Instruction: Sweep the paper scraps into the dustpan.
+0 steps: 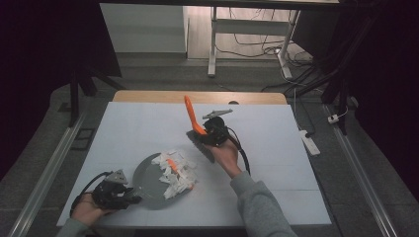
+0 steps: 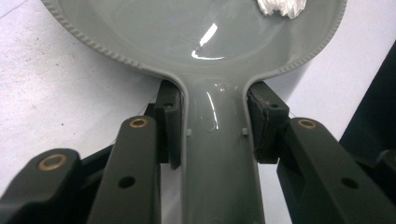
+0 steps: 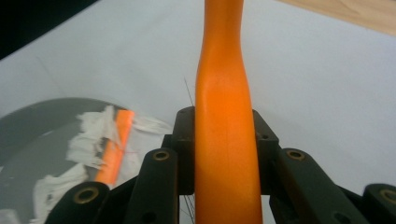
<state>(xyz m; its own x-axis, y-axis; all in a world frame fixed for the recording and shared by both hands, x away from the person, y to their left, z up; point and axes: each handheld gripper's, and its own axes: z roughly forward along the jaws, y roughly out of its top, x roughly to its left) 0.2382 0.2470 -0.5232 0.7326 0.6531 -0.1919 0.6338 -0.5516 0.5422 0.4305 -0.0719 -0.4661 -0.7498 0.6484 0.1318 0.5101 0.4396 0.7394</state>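
Observation:
A grey dustpan [image 1: 142, 173] lies on the white table near the front left, with torn white paper scraps [image 1: 175, 174] and an orange strip [image 3: 114, 144] piled on its right side. My left gripper [image 1: 129, 198] is shut on the dustpan's handle [image 2: 219, 154], a pad [image 2: 169, 126] pressing each side just behind the pan [image 2: 201, 42]. Mid-table, my right gripper [image 1: 205, 136] is shut on the orange handle [image 3: 224, 116] of a brush [image 1: 190, 114]. The handle slants up and away, and the grey head [image 1: 202, 147] hangs just right of the pan.
The white sheet [image 1: 276, 148] covers the table, with a wooden edge [image 1: 197, 96] at the back. Dark floor, cables and a desk frame [image 1: 212, 44] lie beyond. A power strip [image 1: 310, 140] sits off the right edge.

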